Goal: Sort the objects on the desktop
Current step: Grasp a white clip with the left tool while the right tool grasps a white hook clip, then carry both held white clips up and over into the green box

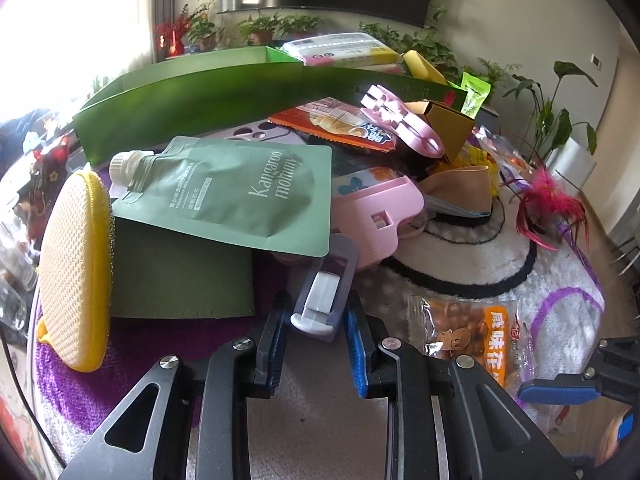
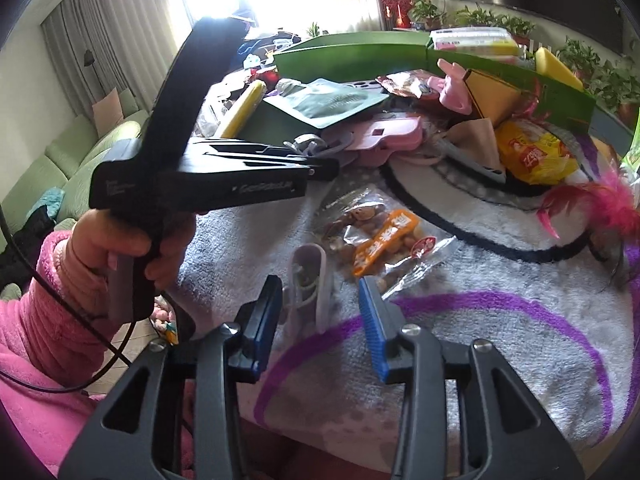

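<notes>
Clips divided between two tools on a cluttered surface (image 2: 500, 344).
Left tool (image 1: 316, 344) pinches a lilac clip (image 1: 326, 292) beside the pile; right tool (image 2: 320, 332), jaws part open, straddles another clip (image 2: 310, 280) lying unheld, apparently for sorting.

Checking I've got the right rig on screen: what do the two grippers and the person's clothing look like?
Both the left gripper and the right gripper have black angular linkage arms with silver pivot screws and ribbed blue pads. The left one's black pistol-grip body bears white lettering and trails a black cable. The person wears a fluffy pink sleeve.
</notes>
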`<state>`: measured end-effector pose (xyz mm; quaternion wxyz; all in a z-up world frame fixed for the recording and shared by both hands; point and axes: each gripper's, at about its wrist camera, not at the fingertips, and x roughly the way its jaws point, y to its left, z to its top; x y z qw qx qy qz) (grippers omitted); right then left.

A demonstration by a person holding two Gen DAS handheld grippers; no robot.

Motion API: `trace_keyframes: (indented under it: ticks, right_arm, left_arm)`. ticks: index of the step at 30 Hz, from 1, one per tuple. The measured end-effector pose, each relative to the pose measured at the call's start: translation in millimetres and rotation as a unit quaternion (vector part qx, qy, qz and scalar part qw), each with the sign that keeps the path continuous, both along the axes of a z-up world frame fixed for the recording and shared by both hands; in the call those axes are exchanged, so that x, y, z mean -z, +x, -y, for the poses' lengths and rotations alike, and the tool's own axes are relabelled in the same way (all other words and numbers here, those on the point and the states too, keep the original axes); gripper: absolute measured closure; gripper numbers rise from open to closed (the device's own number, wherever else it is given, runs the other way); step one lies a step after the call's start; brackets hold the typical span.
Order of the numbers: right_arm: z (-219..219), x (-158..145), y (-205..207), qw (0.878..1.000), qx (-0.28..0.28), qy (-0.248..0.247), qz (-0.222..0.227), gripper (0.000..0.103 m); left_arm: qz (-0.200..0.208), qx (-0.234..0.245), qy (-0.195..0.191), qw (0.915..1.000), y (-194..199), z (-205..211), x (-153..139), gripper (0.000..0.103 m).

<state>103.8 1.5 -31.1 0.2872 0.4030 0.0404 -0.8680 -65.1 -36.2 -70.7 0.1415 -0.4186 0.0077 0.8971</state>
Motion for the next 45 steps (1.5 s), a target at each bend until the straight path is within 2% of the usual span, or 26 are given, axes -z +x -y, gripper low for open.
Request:
trace_keyframes:
  ticks: [5, 8, 9, 10, 11, 14, 21, 25, 30, 45]
  right_arm:
    - [6.7, 5.2, 3.4, 1.0, -0.011, 0.009, 0.006, 0.063]
    - [13.4, 14.4, 0.5, 0.999, -0.002, 0.034, 0.01, 0.063]
    - [13.7, 14.9, 0.9, 0.999, -0.001, 0.034, 0.006, 0.065]
    - [13.0, 14.1, 1.2, 0.999, 0.001, 0.035, 0.003, 0.077]
    - [12.1, 13.2, 0.6, 0.999, 0.004, 0.035, 0.004, 0.077]
    - [2.9, 11.0, -1.6, 1.0, 0.012, 0.018, 0.013, 0.077]
    - [-15.9, -12.9, -1.6, 0.999, 0.022, -0.038, 0.004, 0.077]
    - [-24.5, -21.8, -15.2, 0.998, 0.048, -0.044, -0.008, 0.077]
    - [-32.6, -23.2, -30.3, 0.995, 0.071, -0.066, 0.007, 0.076]
    - [-34.4, -36.4, -47.8, 0.993, 0.081, -0.083, 0.006, 0.076]
  left_arm:
    - [-0.001, 0.002, 0.004, 1.0, -4.9, -2.8, 2.0, 0.076]
    - [-0.004, 0.001, -0.001, 1.0, -6.2, -5.3, 2.5, 0.076]
    - [-0.006, 0.003, -0.003, 1.0, -5.0, -5.9, 2.2, 0.077]
    - [-0.007, 0.005, -0.002, 1.0, -4.2, -5.9, 2.0, 0.08]
    - [-0.006, 0.006, 0.003, 1.0, -2.9, -4.9, 1.7, 0.082]
    - [-0.003, 0.001, 0.015, 0.9999, 0.8, -1.9, 0.0, 0.082]
    - [-0.02, 0.001, 0.012, 0.9997, 27.7, -1.8, -15.7, 0.082]
    - [-0.019, 0.006, 0.011, 0.9997, 38.4, -5.3, -20.8, 0.082]
    - [-0.026, 0.014, 0.01, 0.9995, 44.9, -11.2, -27.0, 0.082]
    - [-0.049, 0.0, 0.016, 0.9987, 38.5, -15.6, -48.2, 0.082]
